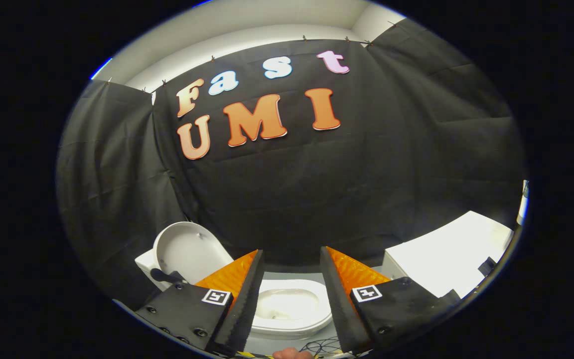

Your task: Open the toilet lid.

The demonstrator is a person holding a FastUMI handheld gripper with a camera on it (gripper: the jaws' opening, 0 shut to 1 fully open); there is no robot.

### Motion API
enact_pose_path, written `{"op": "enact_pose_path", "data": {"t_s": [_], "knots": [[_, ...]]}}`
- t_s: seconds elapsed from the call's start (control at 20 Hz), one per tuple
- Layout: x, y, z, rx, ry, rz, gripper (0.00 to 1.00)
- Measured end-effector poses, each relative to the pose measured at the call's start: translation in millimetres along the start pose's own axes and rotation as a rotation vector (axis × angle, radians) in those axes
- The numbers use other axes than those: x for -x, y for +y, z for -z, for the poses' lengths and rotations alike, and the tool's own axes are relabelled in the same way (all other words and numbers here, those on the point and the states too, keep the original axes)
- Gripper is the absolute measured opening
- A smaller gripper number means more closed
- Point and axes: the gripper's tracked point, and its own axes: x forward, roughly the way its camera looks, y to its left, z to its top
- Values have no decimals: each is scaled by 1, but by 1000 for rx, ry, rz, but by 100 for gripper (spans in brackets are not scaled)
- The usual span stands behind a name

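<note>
The gripper (291, 254) hangs with its 2 fingers (247, 294) spread wide and nothing held between them. Down in the gap between them sits the toilet bowl (289, 311), white and glossy, its oval opening exposed, and its long axis seems to run away from the fingers toward the booth wall (317, 189). The toilet lid (187, 252) stands raised, beyond and beside one finger, a smooth white oval with its underside facing the camera and its long axis near upright. On the other side, a white cabinet-like block (446, 259) sits against the dark cloth. A fingertip (292, 354) peeks in below.
</note>
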Motion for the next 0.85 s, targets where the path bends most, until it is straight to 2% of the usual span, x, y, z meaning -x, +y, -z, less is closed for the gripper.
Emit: {"op": "enact_pose_path", "data": {"t_s": [0.3, 0.45, 0.55, 0.85], "knots": [[26, -94, 22, -23, -77, 94, 78], [42, -111, 13, -2, -231, 95, 78], [46, -123, 13, 25, -303, 125, 78], [38, -140, 56, 49, -251, 169, 78]]}}
